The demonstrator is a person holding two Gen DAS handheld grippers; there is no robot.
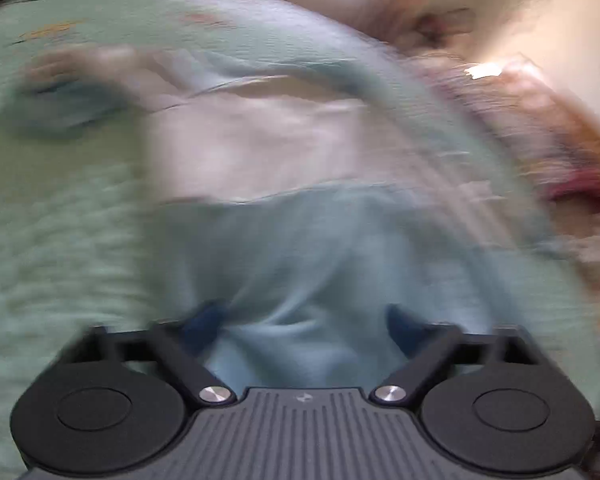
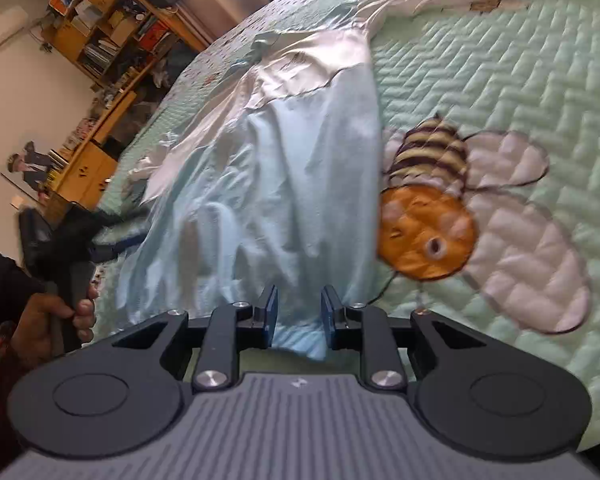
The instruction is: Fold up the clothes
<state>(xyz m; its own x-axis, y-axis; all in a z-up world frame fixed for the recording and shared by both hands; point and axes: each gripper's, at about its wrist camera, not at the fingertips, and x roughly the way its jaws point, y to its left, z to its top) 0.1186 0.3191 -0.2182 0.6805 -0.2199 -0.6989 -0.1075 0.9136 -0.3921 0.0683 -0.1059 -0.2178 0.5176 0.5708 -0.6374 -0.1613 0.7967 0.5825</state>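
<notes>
A light blue satin garment [image 2: 268, 200] with a silvery white upper part lies spread on a mint green quilt [image 2: 480, 80]. My right gripper [image 2: 299, 310] sits at its near hem. The blue pads stand narrowly apart, with the hem lying between them. In the right wrist view a hand [image 2: 56, 316] holds my left gripper [image 2: 116, 236] at the garment's left edge. The left wrist view is heavily blurred. There my left gripper [image 1: 302, 322] has its jaws well apart over the garment [image 1: 300, 264], with blue cloth between them and no clear pinch.
A stitched bee [image 2: 432, 208] with pale wings decorates the quilt just right of the garment. Wooden shelves [image 2: 100, 24] crowded with boxes and books stand beyond the bed's far left side. A dark sleeve [image 2: 0, 280] shows at the left edge.
</notes>
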